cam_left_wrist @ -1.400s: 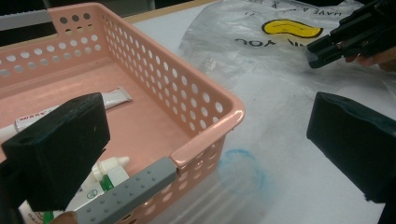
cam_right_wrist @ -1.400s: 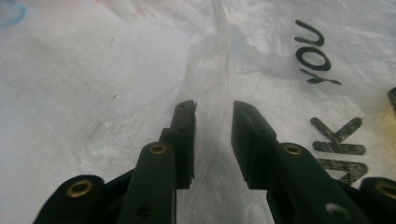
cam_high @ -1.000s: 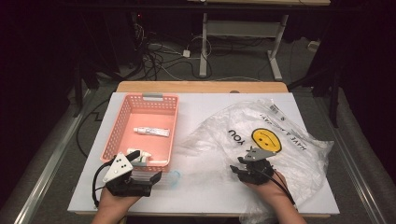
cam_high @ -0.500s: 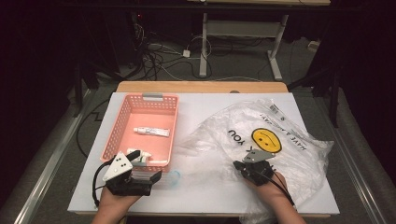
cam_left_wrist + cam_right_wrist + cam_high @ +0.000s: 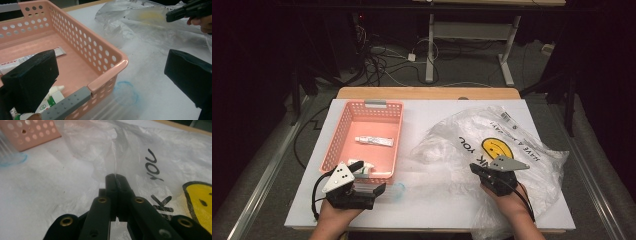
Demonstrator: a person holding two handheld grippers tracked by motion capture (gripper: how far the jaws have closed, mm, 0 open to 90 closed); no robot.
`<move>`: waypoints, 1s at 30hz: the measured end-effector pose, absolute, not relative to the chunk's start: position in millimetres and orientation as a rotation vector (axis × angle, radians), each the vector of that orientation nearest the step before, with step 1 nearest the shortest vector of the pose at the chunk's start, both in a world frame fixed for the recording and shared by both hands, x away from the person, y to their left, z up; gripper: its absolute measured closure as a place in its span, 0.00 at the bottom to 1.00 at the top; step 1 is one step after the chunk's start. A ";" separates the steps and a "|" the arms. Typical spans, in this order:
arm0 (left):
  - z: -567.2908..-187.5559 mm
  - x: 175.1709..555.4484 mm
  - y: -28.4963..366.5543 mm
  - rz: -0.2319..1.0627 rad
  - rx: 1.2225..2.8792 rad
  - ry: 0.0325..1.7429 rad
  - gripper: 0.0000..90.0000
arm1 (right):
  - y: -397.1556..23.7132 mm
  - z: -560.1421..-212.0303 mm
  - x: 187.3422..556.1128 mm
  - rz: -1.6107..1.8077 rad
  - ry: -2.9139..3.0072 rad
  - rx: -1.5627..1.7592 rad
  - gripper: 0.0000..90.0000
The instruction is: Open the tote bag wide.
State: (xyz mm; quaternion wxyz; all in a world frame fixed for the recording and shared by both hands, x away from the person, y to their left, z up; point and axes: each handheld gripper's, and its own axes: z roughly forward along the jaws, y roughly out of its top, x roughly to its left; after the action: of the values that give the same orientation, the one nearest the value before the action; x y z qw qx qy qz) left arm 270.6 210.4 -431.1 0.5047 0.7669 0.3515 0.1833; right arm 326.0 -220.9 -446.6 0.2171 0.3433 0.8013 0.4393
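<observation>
A white sheet-covered table (image 5: 422,210) with a pale wooden far edge takes up the middle of the high view. Behind it, along the top of the frame, the room is dark: a grey floor, a tangle of black cables (image 5: 377,57) and the white legs of another desk (image 5: 432,45).

At centre left of that view sits a salmon-pink perforated plastic basket (image 5: 384,107) with a white tube (image 5: 373,141) lying across its floor. Just off the basket's near right corner lies a clear plastic cup with a blue rim (image 5: 396,190), on its side.

The left gripper (image 5: 110,82) is at the lower left of the high view, its jaws standing wide apart, one pad inside the basket's near corner and the other outside it. A white bottle with green print (image 5: 51,100) lies under the inner pad.

The crumpled clear plastic bag with a yellow smiley face (image 5: 497,145) spreads over the right half of the table. The right gripper (image 5: 116,178) has just closed and is clamped on a thin ridge of its film, which rises taut from the jaw tips.
</observation>
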 end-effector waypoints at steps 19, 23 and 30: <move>-432.5 272.1 209.4 0.457 1.849 0.887 0.00 | -220.4 -410.5 336.8 1.345 2.080 0.962 1.00; -431.4 270.8 211.7 0.464 1.845 0.889 0.00 | -219.7 -396.7 337.3 1.386 2.039 0.920 1.00; -431.6 271.7 217.6 0.467 1.834 0.908 0.00 | -220.5 -379.0 331.8 1.444 1.962 0.869 1.00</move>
State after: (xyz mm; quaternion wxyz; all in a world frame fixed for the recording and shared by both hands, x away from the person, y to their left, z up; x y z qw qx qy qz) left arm 271.7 217.6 -431.6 0.4981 0.7576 0.3752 0.1930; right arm 331.8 -220.5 -379.0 0.2743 0.3231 0.7295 0.5369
